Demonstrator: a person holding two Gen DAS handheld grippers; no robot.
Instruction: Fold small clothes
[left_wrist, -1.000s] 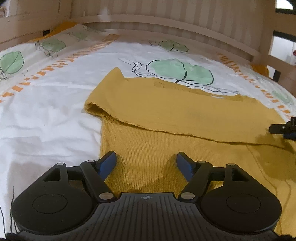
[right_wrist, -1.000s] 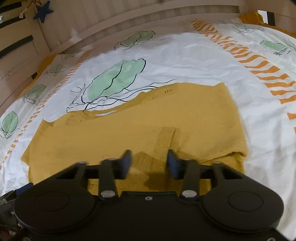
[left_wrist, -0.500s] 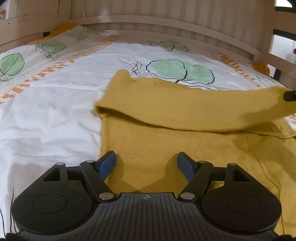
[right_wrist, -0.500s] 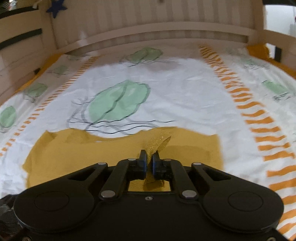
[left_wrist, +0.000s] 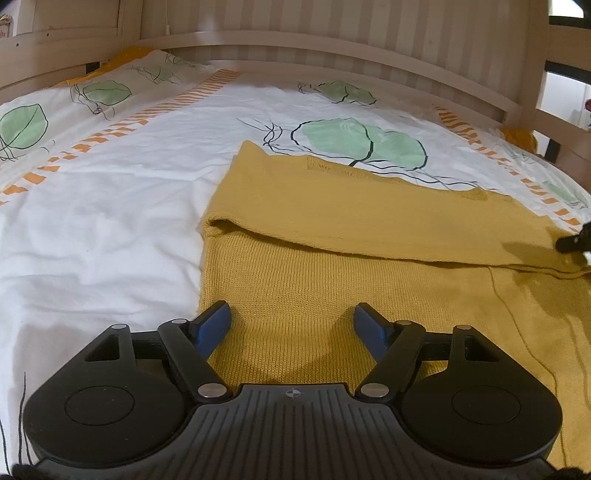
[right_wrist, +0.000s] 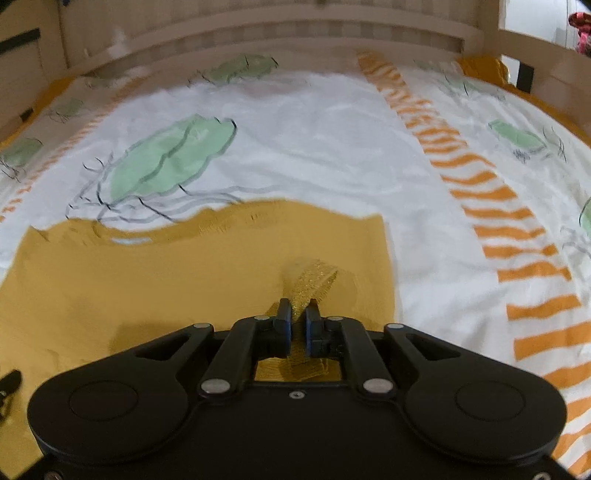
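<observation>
1. Half a second ago the sweater's folded flap was lifted at the right of the left wrist view; now it lies flat again, and the right claw shows lower at that frame's right edge
2. In the right wrist view the sweater fills more of the lower frame than before, while the claw has kept its pinch on the fabric
3. The sweater, mustard knit, lies on the sheet, from the centre of the left wrist frame to its right edge
4. Its upper part is folded down over the body, the fold edge running from left of centre to the right edge
5. The left claw sits at lower centre, jaws wide apart, holding nothing, with the knit beneath them
6. The right claw peeks in at the right edge, at the flap's end
7. In the right wrist view the sweater spans the lower left to centre, blurred
8. The right claw is at lower centre, jaws nearly together, pinching a raised strip of the knit
9. The sheet, with green leaves and orange stripes, fills the upper and right frame
</observation>
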